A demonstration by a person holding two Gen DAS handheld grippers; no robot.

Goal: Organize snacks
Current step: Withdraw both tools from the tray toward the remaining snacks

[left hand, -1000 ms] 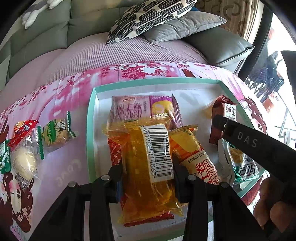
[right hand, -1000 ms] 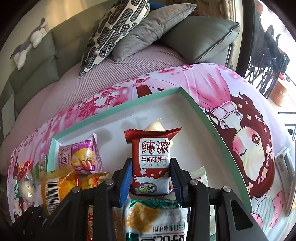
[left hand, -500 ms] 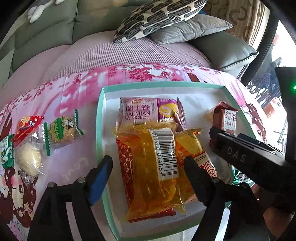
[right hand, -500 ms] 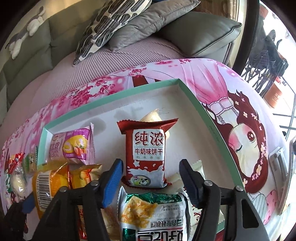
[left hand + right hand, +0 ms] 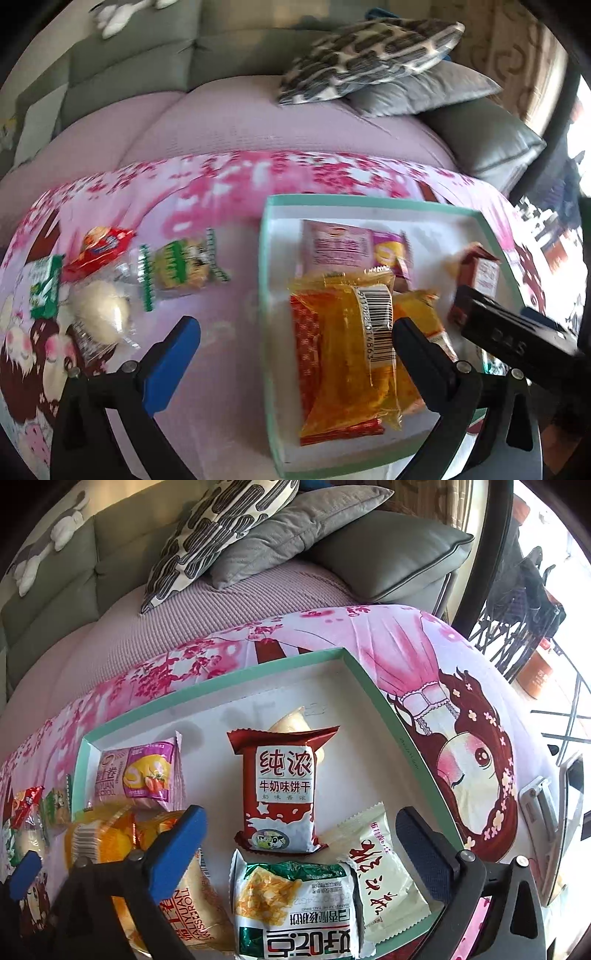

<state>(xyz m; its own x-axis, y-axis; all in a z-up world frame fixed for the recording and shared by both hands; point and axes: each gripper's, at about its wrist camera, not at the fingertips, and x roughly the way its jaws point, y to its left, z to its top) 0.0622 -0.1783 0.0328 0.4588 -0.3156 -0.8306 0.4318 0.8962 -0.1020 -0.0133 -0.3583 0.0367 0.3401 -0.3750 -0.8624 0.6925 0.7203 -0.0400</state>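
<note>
A white tray with a teal rim (image 5: pixel 369 201) (image 5: pixel 373 686) lies on a pink printed cloth and holds several snack packets. My left gripper (image 5: pixel 295 352) is opening wide. Its left finger hangs over the cloth outside the tray and its right finger over the yellow barcode packet (image 5: pixel 354 354), which lies loose in the tray. My right gripper (image 5: pixel 301 849) is also opening. The red-and-white biscuit packet (image 5: pixel 280 794) lies flat between its fingers, touched by neither pad. A pink roll packet (image 5: pixel 336 247) (image 5: pixel 140 775) lies at the tray's back left.
Loose snacks lie on the cloth left of the tray: a red packet (image 5: pixel 99 247), a green-trimmed one (image 5: pixel 181 269), a pale bun (image 5: pixel 101 314). A green-and-white packet (image 5: pixel 295 904) and a white packet (image 5: pixel 384 864) fill the tray's front. A sofa with cushions (image 5: pixel 221 528) stands behind.
Both grippers went from shut to wide open. The left let go of the yellow packet and drew back to the left; the right let go of the biscuit packet, which now lies in the tray.
</note>
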